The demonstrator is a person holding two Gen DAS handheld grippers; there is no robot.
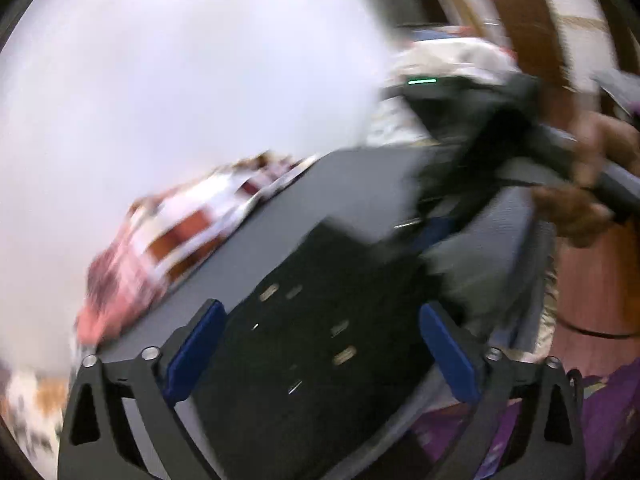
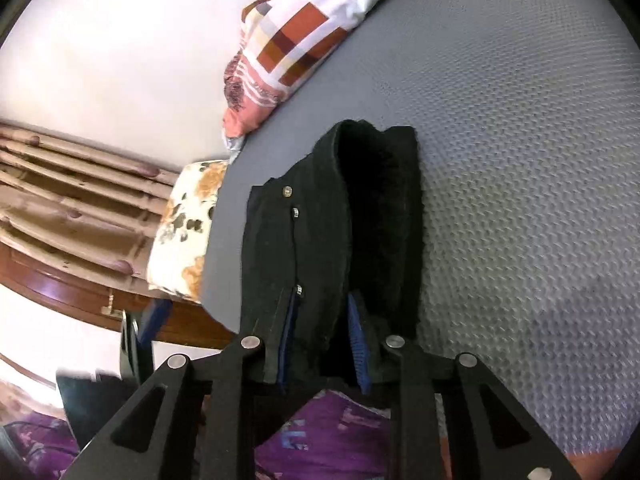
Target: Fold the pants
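Your left gripper (image 1: 322, 354): black skeletal linkage, blue pads (image 1: 196, 354), silver pivot screws. Your right gripper (image 2: 325, 344): same black frame, ribbed blue pads (image 2: 357, 344), triangular cutouts. You wear purple patterned garment (image 2: 320, 432)

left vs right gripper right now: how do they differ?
The left gripper stands wide open with nothing pinched; the right gripper is closed on a bunched fold of the black pants. The left only hovers over the pants; the right holds them up off the grey mat. Both have blue-padded fingers.
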